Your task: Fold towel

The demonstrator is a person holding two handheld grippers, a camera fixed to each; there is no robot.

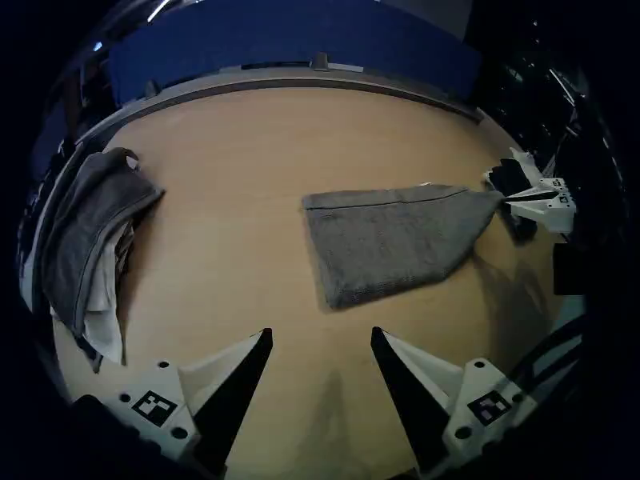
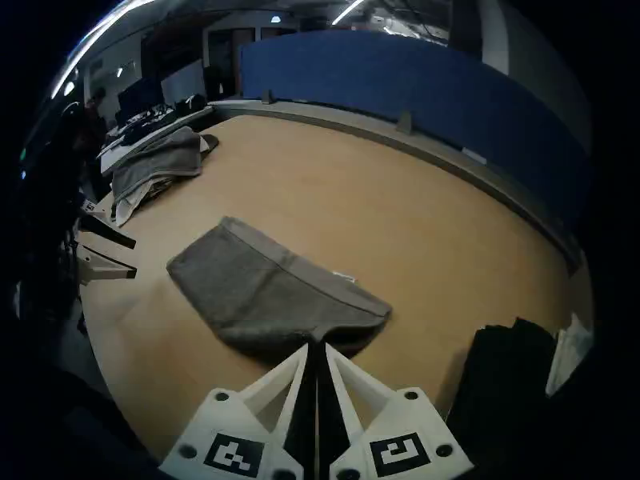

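A grey towel (image 1: 392, 240) lies folded on the wooden table, its right corner drawn to a point. In the left gripper view my left gripper (image 1: 322, 340) stands open near the table's front edge, short of the towel and holding nothing. My right gripper (image 1: 500, 192) shows at the far right of that view, its fingers pinching the towel's pointed corner. In the right gripper view the towel (image 2: 264, 292) spreads out ahead of my right gripper (image 2: 318, 346), whose fingers are shut on the near corner. The left gripper (image 2: 120, 252) shows open at the far left there.
A heap of grey and white towels (image 1: 88, 240) lies at the table's left edge, also seen as a heap (image 2: 156, 164) at the far left. A dark cloth (image 2: 504, 360) lies beside my right gripper. A blue partition (image 1: 304, 40) runs along the table's back edge.
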